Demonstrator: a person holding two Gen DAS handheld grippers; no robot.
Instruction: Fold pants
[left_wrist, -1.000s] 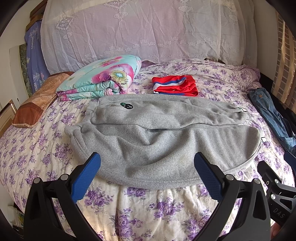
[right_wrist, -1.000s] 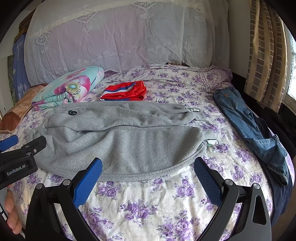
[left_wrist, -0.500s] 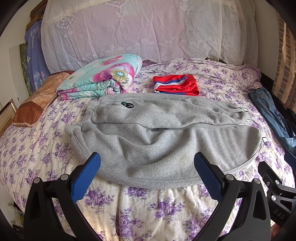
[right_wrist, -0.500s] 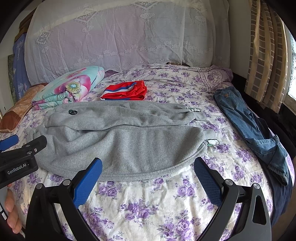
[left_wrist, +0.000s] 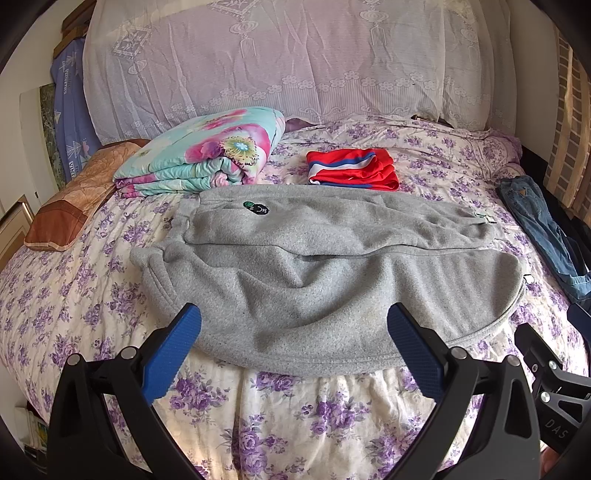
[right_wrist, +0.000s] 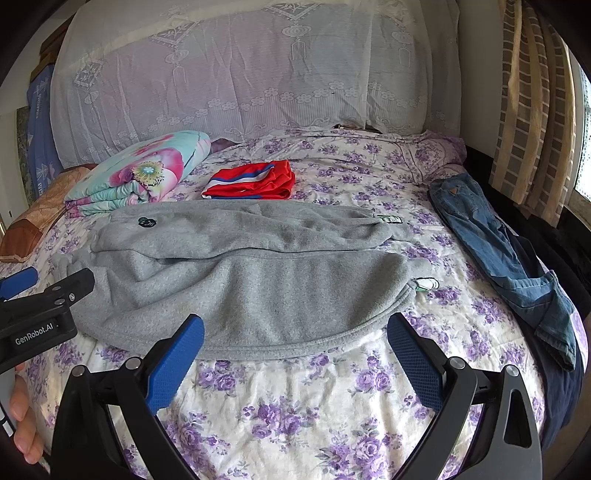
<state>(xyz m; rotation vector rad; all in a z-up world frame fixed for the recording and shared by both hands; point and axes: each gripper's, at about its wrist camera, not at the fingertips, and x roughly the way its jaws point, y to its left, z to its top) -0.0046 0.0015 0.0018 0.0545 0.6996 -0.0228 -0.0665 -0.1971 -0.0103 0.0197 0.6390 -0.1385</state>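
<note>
Your work surface is a bed (left_wrist: 74, 295) covered by a purple-flowered sheet, with a lace-draped headboard (left_wrist: 295, 66) beyond it and a striped curtain (right_wrist: 528, 122) to the right. Both the left gripper (left_wrist: 294, 345) and the right gripper (right_wrist: 295, 349) hover with their jaws spread wide, holding nothing and touching nothing. The grey pants (left_wrist: 325, 266) lie just ahead of your fingertips, spread sideways across the sheet, one leg folded over the other, fabric lightly rumpled.
</note>
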